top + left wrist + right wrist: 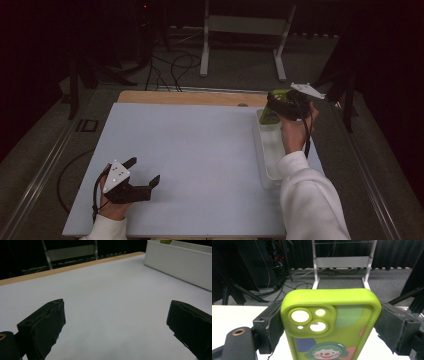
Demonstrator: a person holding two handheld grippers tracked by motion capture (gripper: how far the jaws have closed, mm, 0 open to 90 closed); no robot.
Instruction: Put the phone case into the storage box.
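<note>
Holding a green phone case (329, 325) by its two long edges, the right gripper (280, 106) is hovering at the far right of the table (190, 150), over the far end of a white tray (266, 172). In the right gripper view its jaws are pressing on either side of the case, which is showing its camera cut-outs and a cartoon clown print. In the high view the case (269, 117) is pointing down toward the tray, and I cannot tell whether its lower end is touching the tray or hanging just above it.

The left gripper (142, 175) is resting at the near left of the table, well apart from the tray, with its jaws spread wide and nothing between them; in its own view the bare table is lying between them and the tray's wall (180, 261) is standing to the far right.

The step in hand looks like moving the case at the tray, either lifting it out or setting it in; which one is not clear. The next move is likely calling for a steady grip and a straight vertical path, keeping the case from catching the tray's wall.
</note>
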